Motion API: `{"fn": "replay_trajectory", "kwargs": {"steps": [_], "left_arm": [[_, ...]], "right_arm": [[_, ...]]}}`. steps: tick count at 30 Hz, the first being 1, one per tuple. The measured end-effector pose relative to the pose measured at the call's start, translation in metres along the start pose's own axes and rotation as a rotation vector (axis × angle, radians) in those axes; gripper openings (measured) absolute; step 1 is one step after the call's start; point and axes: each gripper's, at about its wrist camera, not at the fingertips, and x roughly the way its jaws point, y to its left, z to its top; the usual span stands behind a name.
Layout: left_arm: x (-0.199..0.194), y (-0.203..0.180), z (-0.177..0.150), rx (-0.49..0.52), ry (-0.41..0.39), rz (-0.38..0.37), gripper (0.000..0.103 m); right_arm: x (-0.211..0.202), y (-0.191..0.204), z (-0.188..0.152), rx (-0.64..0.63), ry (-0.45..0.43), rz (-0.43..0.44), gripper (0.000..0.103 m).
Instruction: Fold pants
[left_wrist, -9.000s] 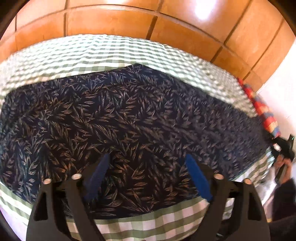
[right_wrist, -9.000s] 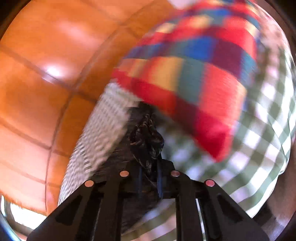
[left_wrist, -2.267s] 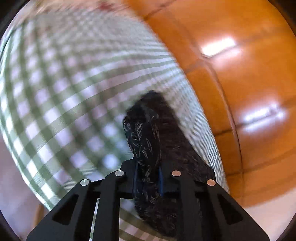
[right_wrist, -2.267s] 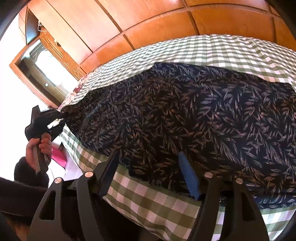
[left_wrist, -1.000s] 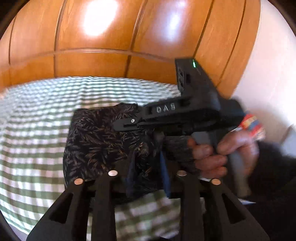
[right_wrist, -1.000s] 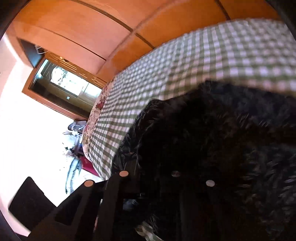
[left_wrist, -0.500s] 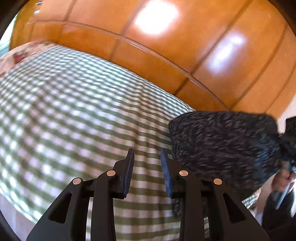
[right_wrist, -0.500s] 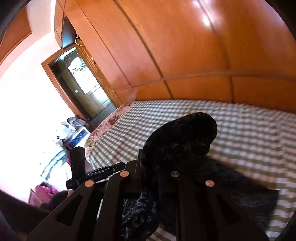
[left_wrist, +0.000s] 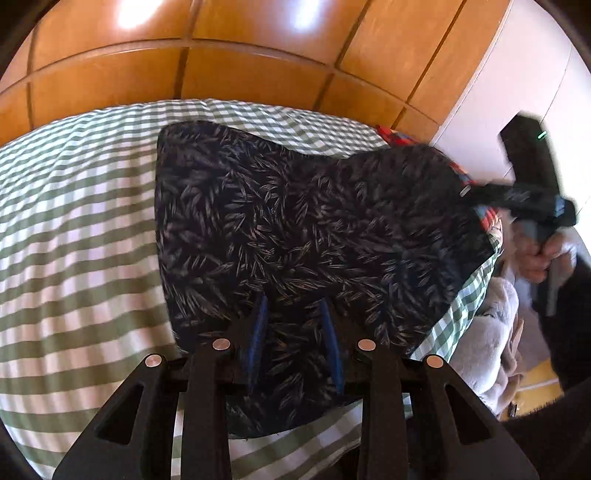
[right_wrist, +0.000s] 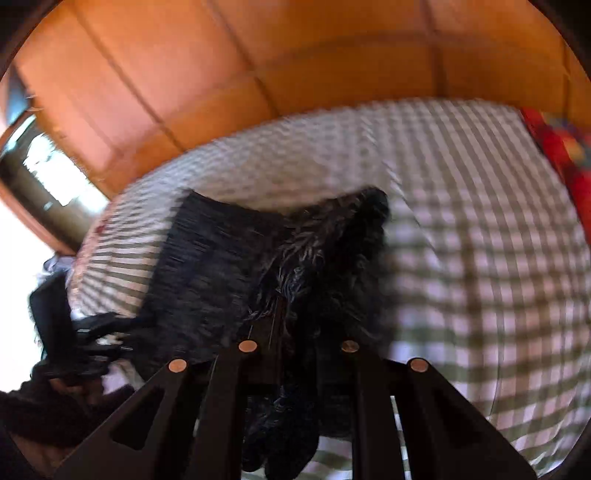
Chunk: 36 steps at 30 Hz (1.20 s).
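The dark navy leaf-print pants (left_wrist: 295, 221) lie doubled over on the green-and-white checked bed sheet (left_wrist: 74, 221). My left gripper (left_wrist: 293, 328) hovers open just above their near edge, blue pads apart with nothing pinched. The right gripper (left_wrist: 476, 192), held in a hand at the far right, is shut on a gathered corner of the pants and holds that side lifted off the bed. In the right wrist view the right gripper (right_wrist: 291, 321) has bunched pants fabric (right_wrist: 332, 258) clamped between its fingers, and the rest hangs below. That view is blurred.
Orange wooden panelling (left_wrist: 184, 74) runs behind the bed. A red multicoloured checked pillow (left_wrist: 402, 138) lies at the bed's right end. Grey fluffy cloth (left_wrist: 491, 332) sits off the bed's right edge. A bright doorway (right_wrist: 44, 173) shows at the left.
The left gripper was shut on the pants a second ago and has since let go; it now hovers over their near edge. The right gripper keeps its hold and swings the pants' end rightward.
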Motion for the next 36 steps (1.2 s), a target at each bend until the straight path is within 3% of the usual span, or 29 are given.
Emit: {"fn": "replay_trajectory", "kwargs": {"steps": [5,12,15,17,21,26,29,32,36], "left_arm": [[0.011,-0.015,-0.001,0.025,0.005,0.060,0.039],[0.012,-0.034,0.000,0.051,0.015,0.156,0.040],[0.008,-0.037,0.002,0.052,0.013,0.183,0.040],[0.008,-0.038,0.001,0.053,0.011,0.194,0.040],[0.006,-0.038,0.000,0.044,0.006,0.194,0.040],[-0.004,-0.036,0.001,0.042,-0.024,0.216,0.040],[-0.017,-0.029,0.002,0.033,-0.054,0.223,0.040],[-0.012,-0.022,-0.008,0.050,0.000,0.202,0.040],[-0.009,-0.025,-0.023,0.079,0.013,0.191,0.040]], "right_arm": [[0.027,-0.032,-0.020,0.135,-0.007,0.028,0.022],[0.010,-0.036,-0.032,0.212,-0.041,0.064,0.044],[-0.009,-0.033,-0.043,0.211,-0.045,0.050,0.048],[-0.021,-0.034,-0.051,0.196,-0.042,0.029,0.045],[-0.015,-0.017,-0.054,0.151,-0.037,-0.049,0.024],[-0.017,0.001,-0.046,0.075,-0.052,-0.096,0.012],[-0.028,0.007,-0.041,0.046,-0.081,-0.109,0.012],[-0.015,-0.003,-0.047,0.069,-0.042,-0.127,0.013],[-0.005,-0.024,-0.056,0.154,-0.036,-0.094,0.024]]}}
